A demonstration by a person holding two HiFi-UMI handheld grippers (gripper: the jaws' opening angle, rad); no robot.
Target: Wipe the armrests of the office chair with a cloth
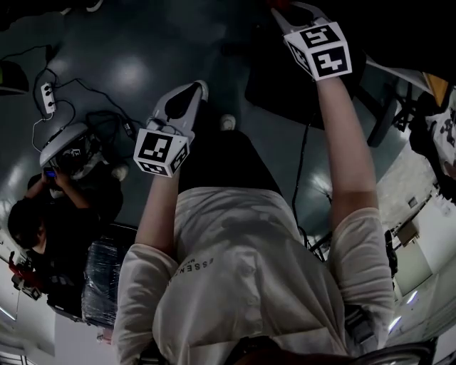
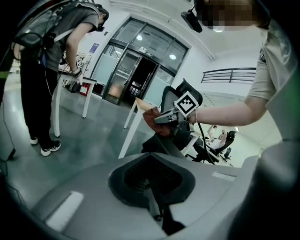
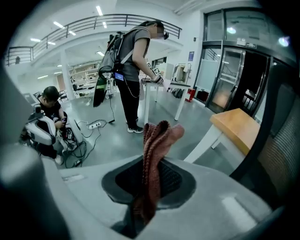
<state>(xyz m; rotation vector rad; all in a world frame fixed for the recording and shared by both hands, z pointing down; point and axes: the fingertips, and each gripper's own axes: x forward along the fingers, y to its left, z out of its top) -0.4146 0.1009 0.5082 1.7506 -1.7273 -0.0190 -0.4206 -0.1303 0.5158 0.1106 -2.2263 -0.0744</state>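
Observation:
My right gripper (image 3: 151, 165) is shut on a reddish-brown knitted cloth (image 3: 157, 145) that stands up out of its jaws. In the left gripper view the same cloth (image 2: 152, 121) hangs from the right gripper (image 2: 164, 118), close to the black office chair (image 2: 180, 96). The chair's mesh back (image 3: 281, 140) fills the right edge of the right gripper view. My left gripper (image 2: 151, 164) has its jaws together with nothing in them and is held low and apart from the chair. In the head view it (image 1: 196, 91) is at centre left and the right gripper (image 1: 288, 13) is at the top over the dark chair (image 1: 285, 78).
A white-legged table with a wooden top (image 3: 236, 125) stands next to the chair. One person with a backpack (image 3: 133, 70) stands at another white table. Another person (image 1: 57, 207) crouches at the left among floor cables and a power strip (image 1: 48, 96).

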